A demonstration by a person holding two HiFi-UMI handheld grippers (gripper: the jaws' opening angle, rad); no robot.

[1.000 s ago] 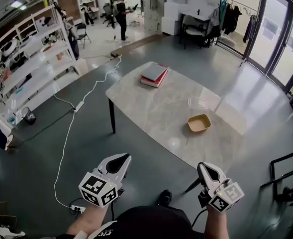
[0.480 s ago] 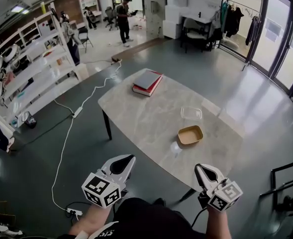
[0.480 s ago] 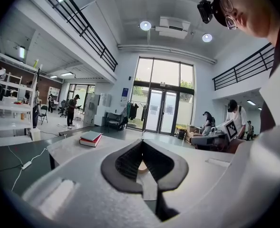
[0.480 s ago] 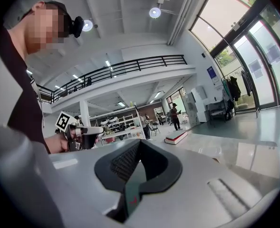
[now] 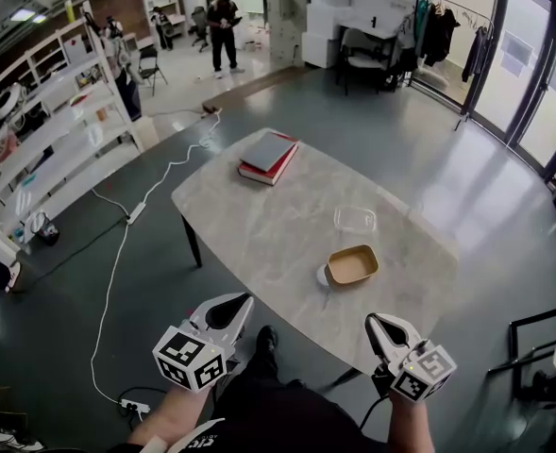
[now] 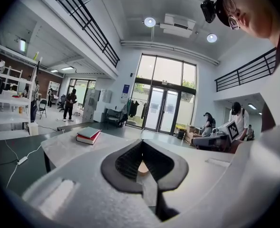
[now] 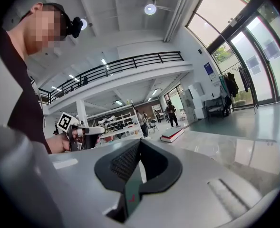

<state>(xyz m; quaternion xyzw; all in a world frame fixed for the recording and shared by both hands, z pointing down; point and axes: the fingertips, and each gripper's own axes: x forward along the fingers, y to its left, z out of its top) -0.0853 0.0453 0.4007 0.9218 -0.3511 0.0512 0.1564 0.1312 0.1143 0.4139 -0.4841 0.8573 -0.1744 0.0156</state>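
My left gripper [image 5: 234, 303] and right gripper [image 5: 376, 325] are held low in front of the person, short of the near edge of a marble table [image 5: 259, 225]. Both are shut with nothing in them; the jaw tips meet in the left gripper view [image 6: 141, 142] and the right gripper view [image 7: 140, 142]. On the table lie stacked books [image 5: 268, 156], a clear plastic container [image 5: 355, 219] and a tan bowl [image 5: 352, 265] with a small white object [image 5: 322, 276] beside it. The books [image 6: 88, 136] show left of my left jaws, and the books [image 7: 172, 135] also appear beyond my right jaws.
White shelving [image 5: 51, 130] lines the left wall, and a white cable [image 5: 117, 253] with a power strip runs over the dark floor. Glass doors [image 5: 532, 74] stand at right. People [image 5: 223, 12] stand far back. A black frame [image 5: 532, 347] sits at right.
The table has drawn nearer and shifted left in the head view as the person walks up to it. Both grippers stay shut and low.
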